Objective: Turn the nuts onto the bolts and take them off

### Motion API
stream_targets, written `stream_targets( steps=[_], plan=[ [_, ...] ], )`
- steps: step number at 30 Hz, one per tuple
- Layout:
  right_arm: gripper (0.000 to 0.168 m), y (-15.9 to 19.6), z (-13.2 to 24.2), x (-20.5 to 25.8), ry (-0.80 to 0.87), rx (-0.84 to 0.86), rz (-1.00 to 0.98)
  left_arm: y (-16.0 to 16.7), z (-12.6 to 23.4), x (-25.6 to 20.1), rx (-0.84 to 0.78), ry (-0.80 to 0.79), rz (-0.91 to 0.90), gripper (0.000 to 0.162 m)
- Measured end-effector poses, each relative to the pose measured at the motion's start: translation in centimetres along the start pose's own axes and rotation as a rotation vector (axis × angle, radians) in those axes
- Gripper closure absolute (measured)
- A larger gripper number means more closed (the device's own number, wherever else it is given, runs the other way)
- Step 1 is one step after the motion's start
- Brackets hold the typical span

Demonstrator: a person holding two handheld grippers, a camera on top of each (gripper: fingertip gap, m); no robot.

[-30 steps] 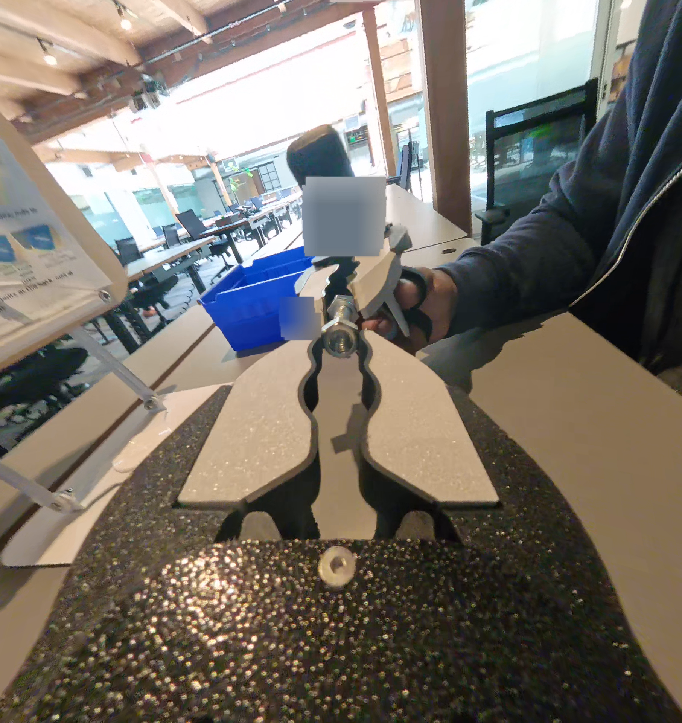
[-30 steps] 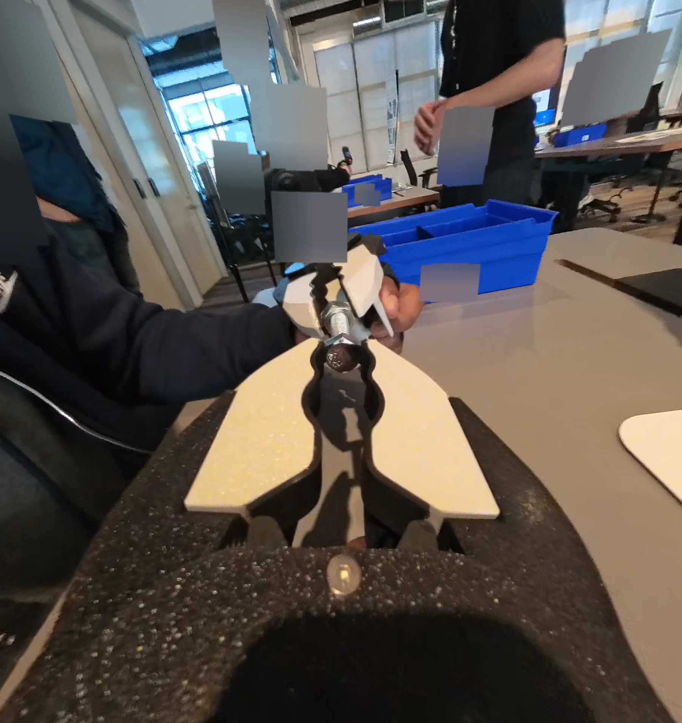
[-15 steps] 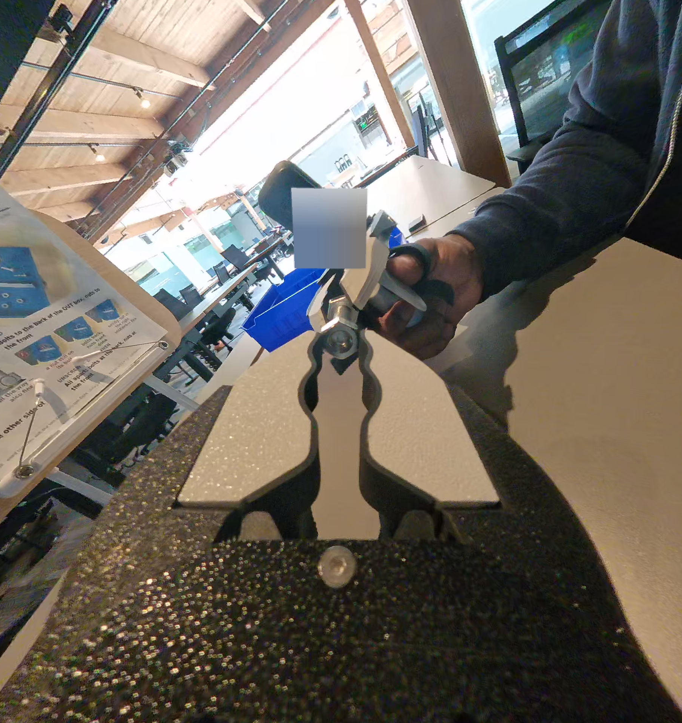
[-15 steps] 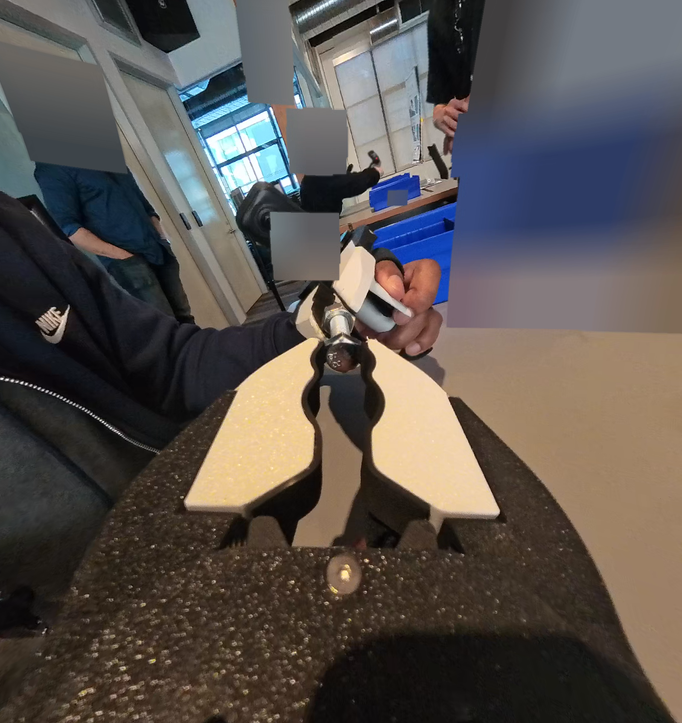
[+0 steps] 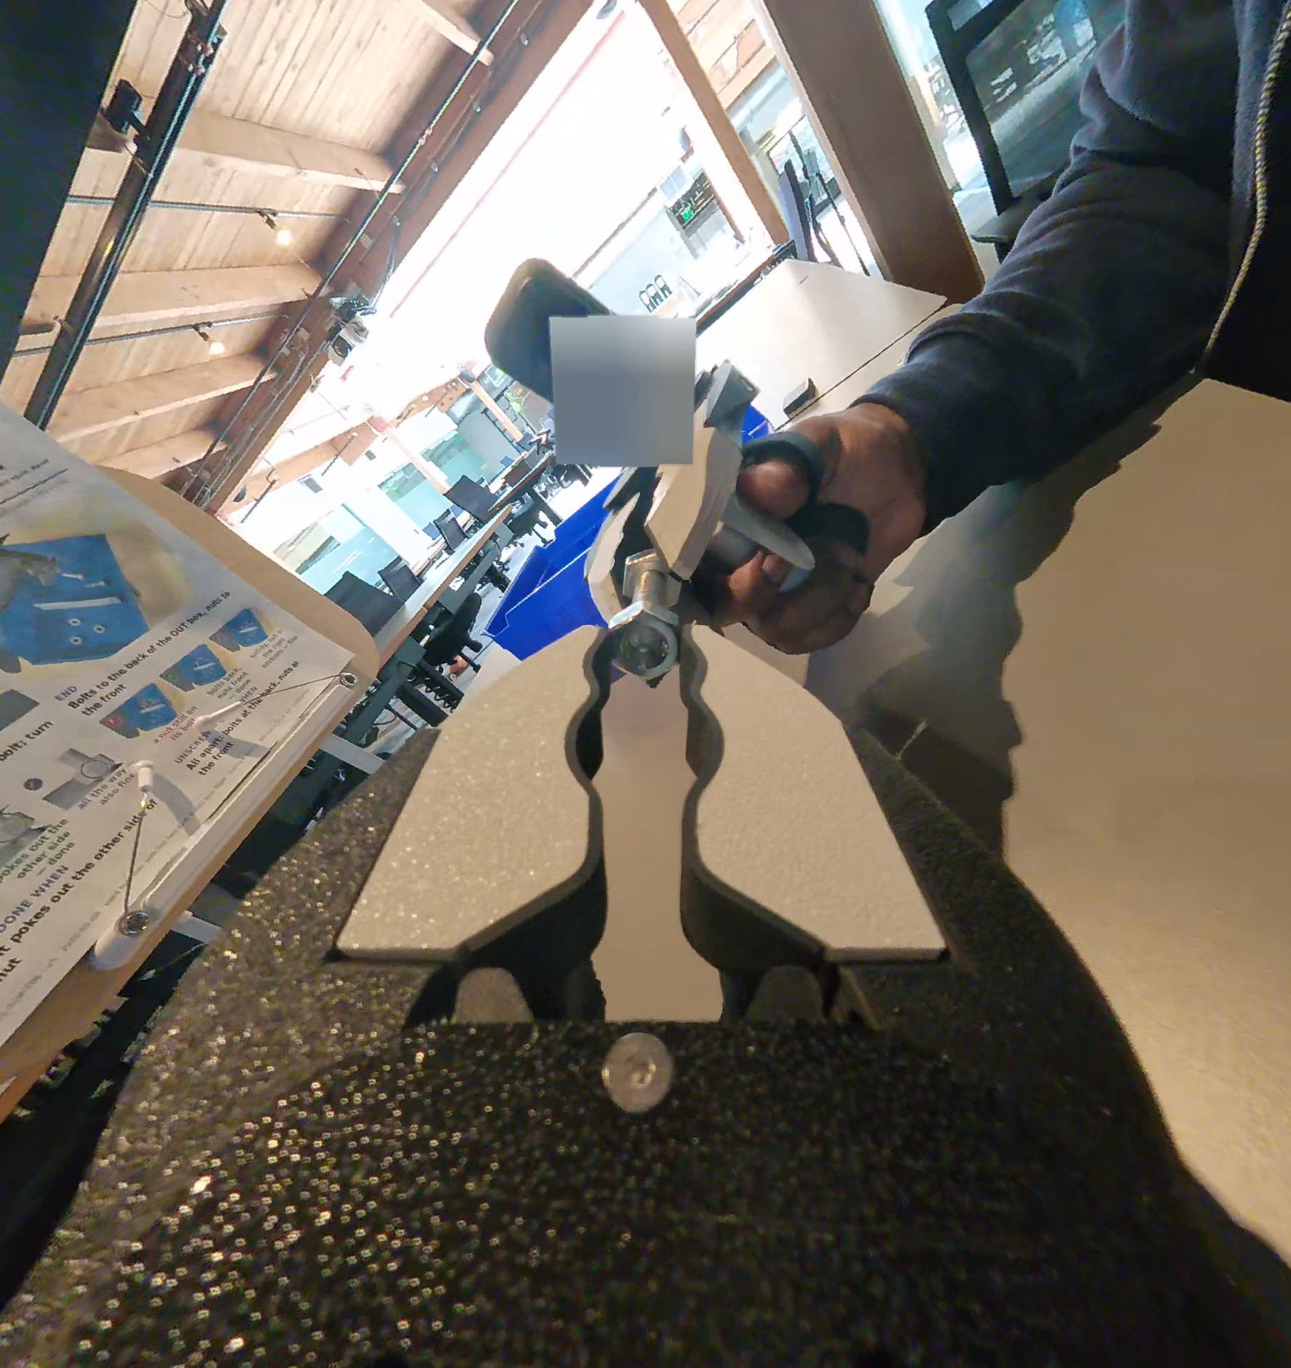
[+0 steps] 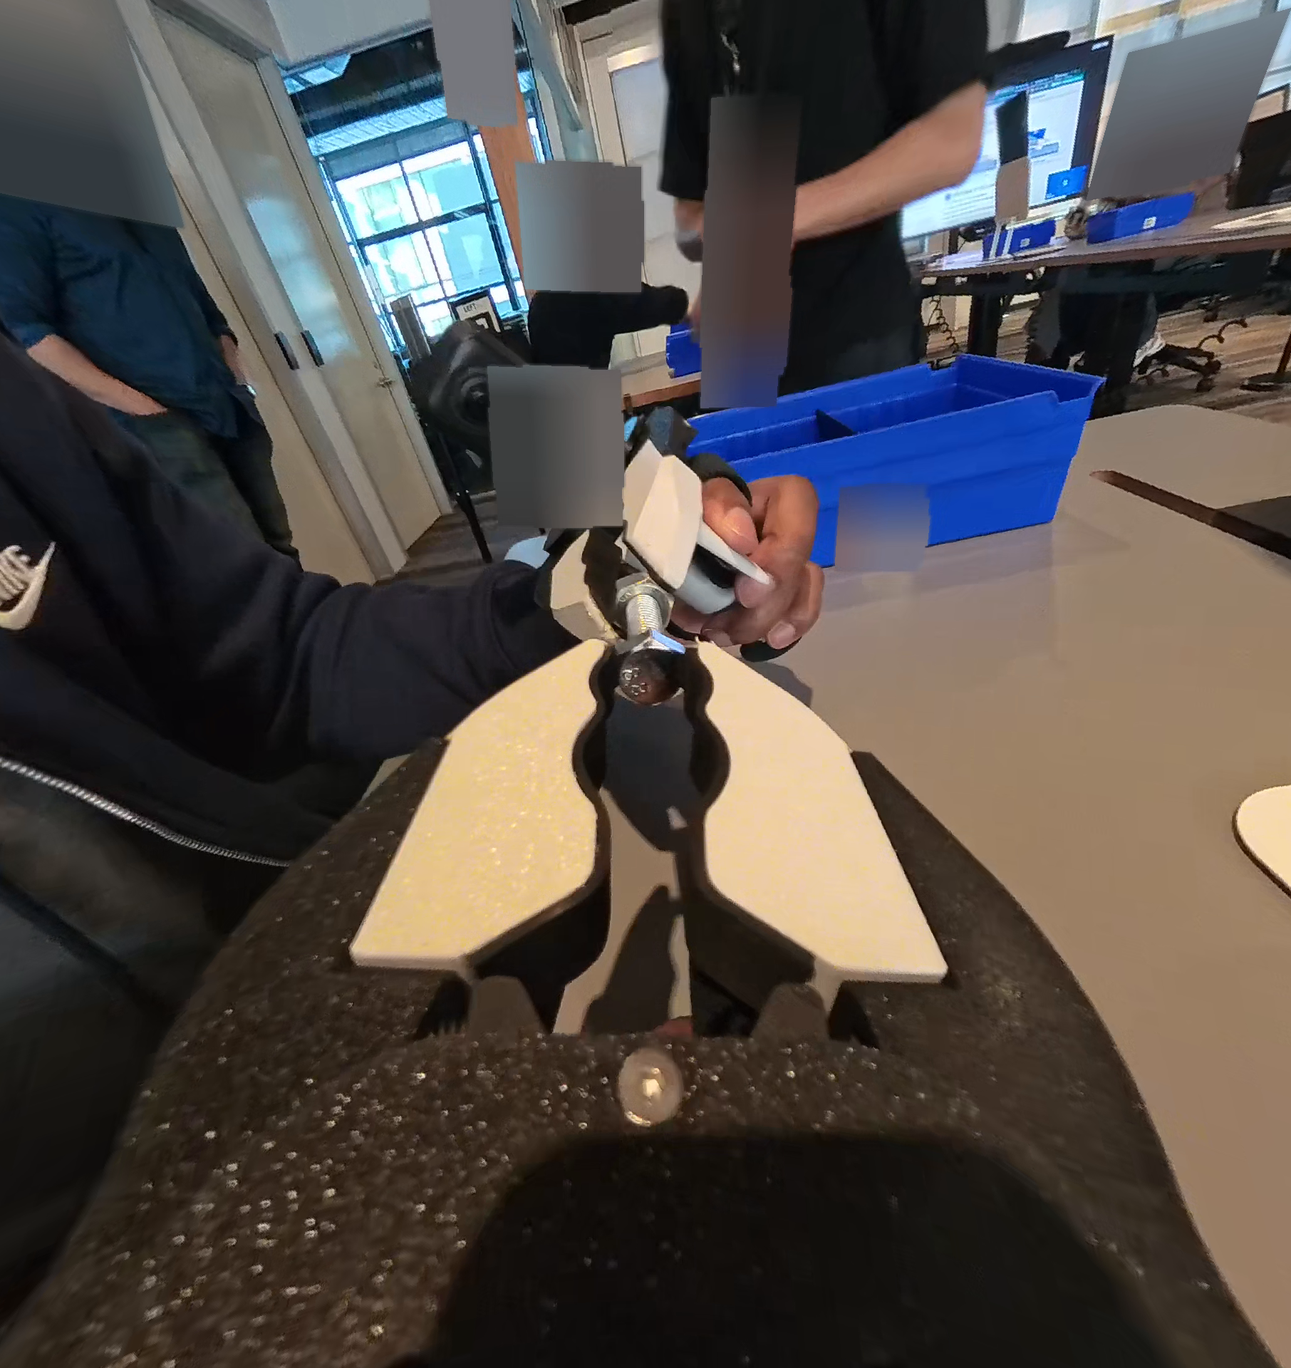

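My two grippers face each other above the grey table (image 6: 998, 703) with one bolt between them. My left gripper (image 5: 646, 642) is shut on a steel hex nut (image 5: 646, 653), seen end-on at its tips. My right gripper (image 6: 646, 666) is shut on the hex head of the bolt (image 6: 646, 682). The bolt's threaded shank (image 6: 641, 613) runs from the head into the nut (image 6: 636, 589) held by the far left gripper. In the left wrist view the shank (image 5: 655, 588) leads up into the far right gripper, held by a hand (image 5: 813, 562).
A blue divided bin (image 6: 924, 444) stands on the table behind the grippers. A printed instruction sheet on a tilted board (image 5: 109, 703) stands to the left. A white mat (image 6: 1286, 836) lies at the right edge. People stand behind the table. The tips of both grippers are at nearly the same place.
Both grippers have twisted against each other, so both views have rolled. More bare thread now shows between the nut and the bolt head. Both grips stay shut.
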State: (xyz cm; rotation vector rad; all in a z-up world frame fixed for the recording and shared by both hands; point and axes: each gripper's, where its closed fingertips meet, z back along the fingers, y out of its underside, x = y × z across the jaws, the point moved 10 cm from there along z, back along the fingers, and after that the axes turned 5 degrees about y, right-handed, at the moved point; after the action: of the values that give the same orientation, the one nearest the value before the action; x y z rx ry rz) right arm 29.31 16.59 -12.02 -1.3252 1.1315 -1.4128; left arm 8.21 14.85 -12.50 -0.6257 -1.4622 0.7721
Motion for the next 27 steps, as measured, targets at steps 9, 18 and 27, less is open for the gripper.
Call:
stream_targets(
  steps=[9, 18, 27],
  plan=[
    [0.152, 0.14, 0.08, 0.05, 0.023, 0.019, 0.02, 0.41, -0.13, -0.05, -0.004, 0.009, 0.017, 0.145],
    [0.152, 0.15, 0.07, 0.04, 0.02, 0.017, 0.016, 0.39, -0.13, -0.05, -0.006, 0.01, 0.019, 0.145],
    [0.152, 0.23, 0.05, -0.03, 0.021, 0.018, 0.011, 0.51, -0.14, -0.06, -0.004, 0.011, 0.025, 0.145]
  ],
)
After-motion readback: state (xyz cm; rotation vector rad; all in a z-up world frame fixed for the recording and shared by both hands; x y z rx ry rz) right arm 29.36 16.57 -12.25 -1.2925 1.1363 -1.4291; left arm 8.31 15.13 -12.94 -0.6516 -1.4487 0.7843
